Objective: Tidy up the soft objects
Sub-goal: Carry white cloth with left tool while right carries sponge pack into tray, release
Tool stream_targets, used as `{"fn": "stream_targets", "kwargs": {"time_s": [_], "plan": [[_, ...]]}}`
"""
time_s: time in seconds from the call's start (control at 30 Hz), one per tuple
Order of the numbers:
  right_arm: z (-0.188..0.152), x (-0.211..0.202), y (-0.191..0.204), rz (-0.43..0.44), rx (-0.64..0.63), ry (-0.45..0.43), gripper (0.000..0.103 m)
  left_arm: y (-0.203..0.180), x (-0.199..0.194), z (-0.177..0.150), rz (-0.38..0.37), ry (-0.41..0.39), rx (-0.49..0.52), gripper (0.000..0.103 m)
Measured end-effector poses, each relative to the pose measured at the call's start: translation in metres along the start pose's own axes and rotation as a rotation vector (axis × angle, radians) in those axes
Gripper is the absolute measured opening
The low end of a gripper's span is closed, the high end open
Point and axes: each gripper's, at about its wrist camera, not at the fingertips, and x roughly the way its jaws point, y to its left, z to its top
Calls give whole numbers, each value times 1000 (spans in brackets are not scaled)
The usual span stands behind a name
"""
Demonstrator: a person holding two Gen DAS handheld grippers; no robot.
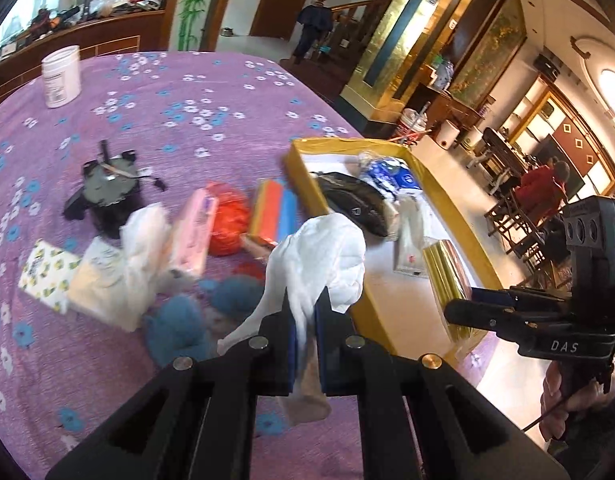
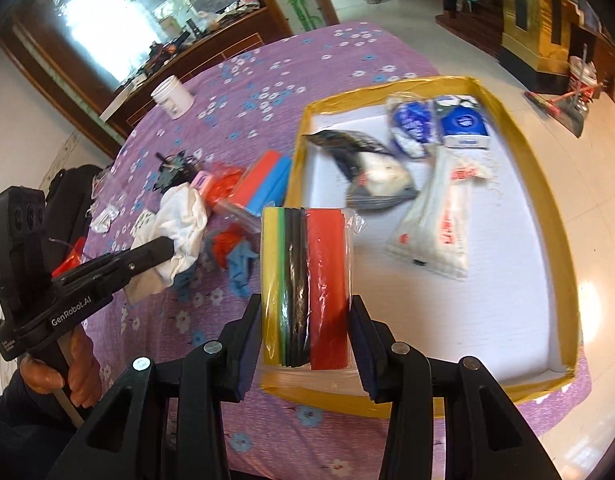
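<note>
A limp white cloth (image 1: 323,256) is being pinched by the left gripper (image 1: 305,320); a light, slippery wrapped pack of coloured sheets (image 2: 307,280) is being squeezed by the right gripper (image 2: 307,316) over the yellow-rimmed box (image 2: 547,200).

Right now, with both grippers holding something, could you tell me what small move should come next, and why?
Probably lower the right gripper a little and release the wrapped pack of coloured sheets into the yellow-rimmed box. The pack already hangs above the box's near rim, over bare white floor, while the left gripper, shut on the white cloth, is over the purple table cover.
</note>
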Motion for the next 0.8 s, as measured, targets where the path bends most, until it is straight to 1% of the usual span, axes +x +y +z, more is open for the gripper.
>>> {"fn": "stream_targets", "kwargs": {"time_s": [0.23, 0.57, 0.8], "plan": [[2, -5, -29, -21, 37, 8, 45, -25, 16, 8, -32, 18, 18, 7], [11, -5, -73, -57, 97, 31, 45, -79, 47, 17, -84, 51, 94, 7], [21, 4, -95, -60, 104, 64, 45, -96, 73, 18, -76, 82, 104, 7]]}}
